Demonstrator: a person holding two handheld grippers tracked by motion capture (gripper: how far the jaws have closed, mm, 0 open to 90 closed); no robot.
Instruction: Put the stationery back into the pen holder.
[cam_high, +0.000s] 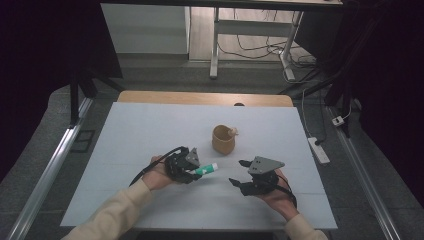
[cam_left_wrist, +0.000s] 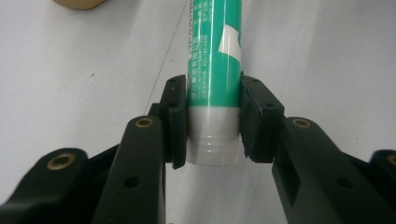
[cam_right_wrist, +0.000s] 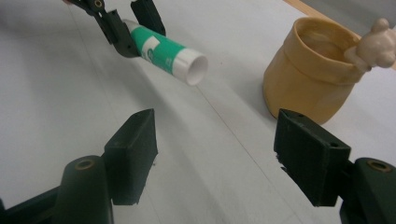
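A green and white tube is held above the white table sheet, pointing right. My left gripper is shut on the tube near its white end. My right gripper stands open a short way to the right of the tube, with nothing between its fingers. A tan cup with a small pale figure on its rim stands upright beyond both grippers, near the table's middle.
The sheet covers a wooden table. Metal rails run along both sides. A desk frame and cables lie on the floor behind, and a power strip lies to the right.
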